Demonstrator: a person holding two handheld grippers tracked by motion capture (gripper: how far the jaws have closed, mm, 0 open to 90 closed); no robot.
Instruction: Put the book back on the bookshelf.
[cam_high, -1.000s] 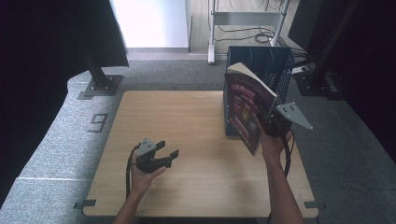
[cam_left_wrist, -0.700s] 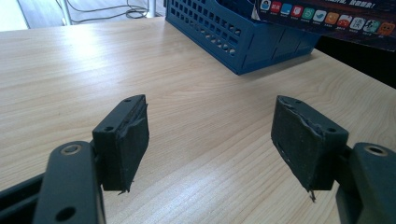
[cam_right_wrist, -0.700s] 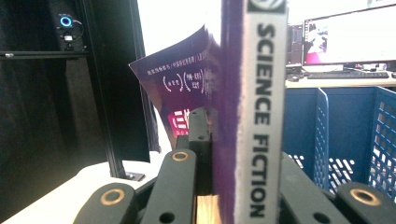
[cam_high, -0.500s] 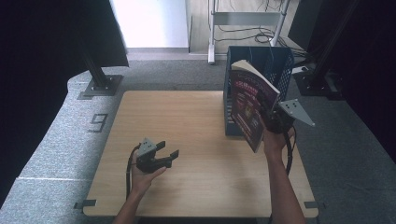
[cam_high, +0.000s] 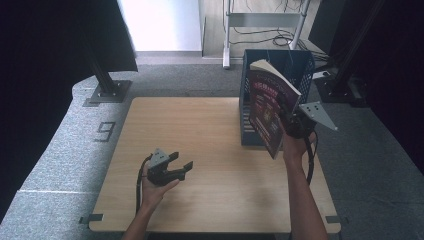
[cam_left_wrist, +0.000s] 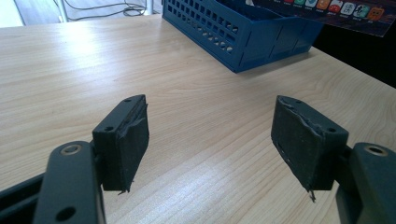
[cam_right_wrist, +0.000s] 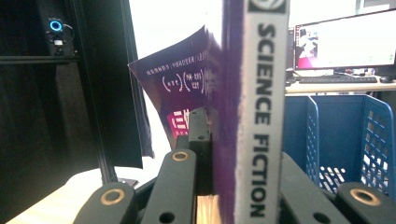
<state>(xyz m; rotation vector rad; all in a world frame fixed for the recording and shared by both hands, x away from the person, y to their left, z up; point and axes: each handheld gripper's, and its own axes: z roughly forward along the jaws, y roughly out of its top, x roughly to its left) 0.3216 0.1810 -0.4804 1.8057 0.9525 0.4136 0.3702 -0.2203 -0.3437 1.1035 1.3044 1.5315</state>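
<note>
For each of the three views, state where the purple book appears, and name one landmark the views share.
High view: book upper right, held upright beside the blue crate by the right gripper.
Left gripper view: its cover edge at the top right corner.
Right gripper view: centre, spine facing the camera.
Shared landmark: the blue crate.

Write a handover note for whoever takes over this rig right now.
Right gripper: shut on the book, held upright in the air by its spine, at the near side of the blue crate.
Left gripper: open, holds nothing, low over the wooden table, its fingers pointing toward the crate.
Done: book is lifted.
Left: probably slot the book into a crate compartment, then release.
</note>
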